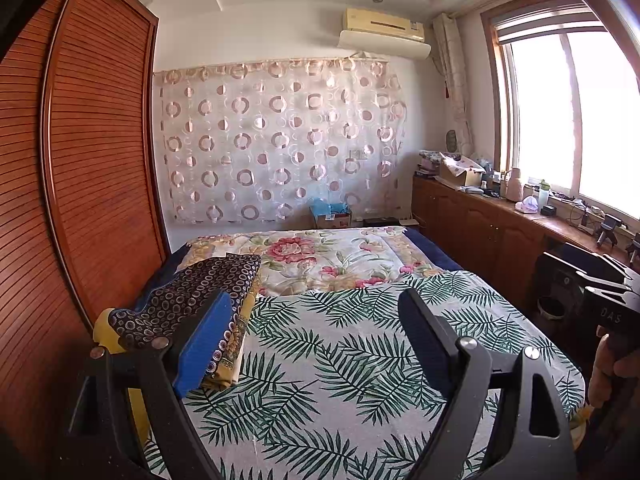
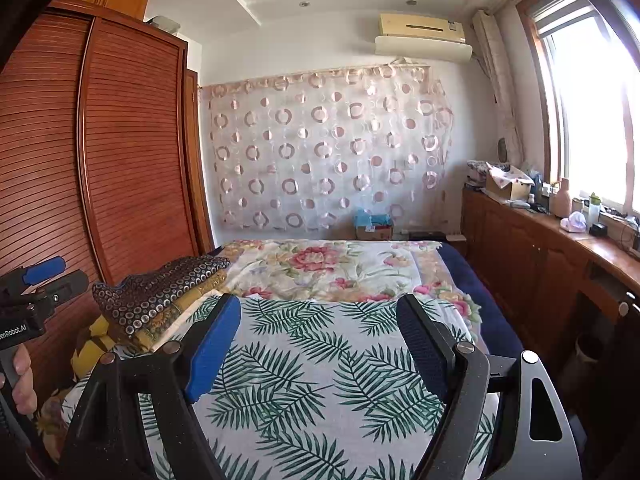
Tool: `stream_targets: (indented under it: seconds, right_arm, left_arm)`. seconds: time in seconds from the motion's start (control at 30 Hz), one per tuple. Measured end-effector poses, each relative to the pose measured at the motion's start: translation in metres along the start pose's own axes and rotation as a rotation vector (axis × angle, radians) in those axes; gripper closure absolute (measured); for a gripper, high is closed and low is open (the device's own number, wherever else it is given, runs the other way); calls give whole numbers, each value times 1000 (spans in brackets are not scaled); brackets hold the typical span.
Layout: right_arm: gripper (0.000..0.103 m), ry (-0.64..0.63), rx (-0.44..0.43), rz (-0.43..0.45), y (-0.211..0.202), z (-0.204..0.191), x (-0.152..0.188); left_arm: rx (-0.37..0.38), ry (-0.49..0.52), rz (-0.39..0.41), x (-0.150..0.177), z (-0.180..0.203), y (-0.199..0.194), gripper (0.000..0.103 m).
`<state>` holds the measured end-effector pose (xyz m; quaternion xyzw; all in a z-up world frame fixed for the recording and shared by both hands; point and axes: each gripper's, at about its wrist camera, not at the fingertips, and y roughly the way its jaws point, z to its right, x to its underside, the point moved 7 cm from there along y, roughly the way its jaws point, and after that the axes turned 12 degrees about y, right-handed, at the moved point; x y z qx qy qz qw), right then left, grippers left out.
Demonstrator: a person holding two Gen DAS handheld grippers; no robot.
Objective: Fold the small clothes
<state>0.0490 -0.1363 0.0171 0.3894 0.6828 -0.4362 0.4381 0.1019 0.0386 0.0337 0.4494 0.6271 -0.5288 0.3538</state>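
Folded dark navy cloth printed with small pale rings (image 1: 200,292), topping a short stack of yellow-patterned folded fabrics (image 1: 230,350) at the left edge of the bed, hard against the slatted reddish-brown wooden wardrobe (image 1: 92,184). Seen from the right wrist as the same ring-printed cloth (image 2: 160,292), left of centre and nearer than the floral quilt. Spread flat across the near half of the bed, white sheet with green palm-frond print (image 1: 340,360); beyond it, cream quilt with pink and red flowers (image 1: 304,256), over a dark blue bedcover (image 2: 488,304) showing along the right side. Left gripper (image 1: 316,308), black-framed with a blue pad on one finger, held above the frond sheet with jaws spread wide and nothing between them. Right gripper (image 2: 316,312), likewise gaping wide and empty over the same sheet, apart from the stack. On the far wall, sheer curtain with pink circle pattern (image 1: 276,140) beneath a cream wall-mounted air conditioner (image 1: 384,32). Along the right, wooden cabinet counter (image 1: 480,216) cluttered with bottles and boxes under a bright window (image 1: 572,116).
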Motion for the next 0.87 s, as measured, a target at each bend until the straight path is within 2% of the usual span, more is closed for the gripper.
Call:
stream_targets:
  seconds: [0.87]
  right_arm:
    - [21,1,0,2,1,2,1]
  left_arm:
    - [-1,0,3,0,-1,-2,17]
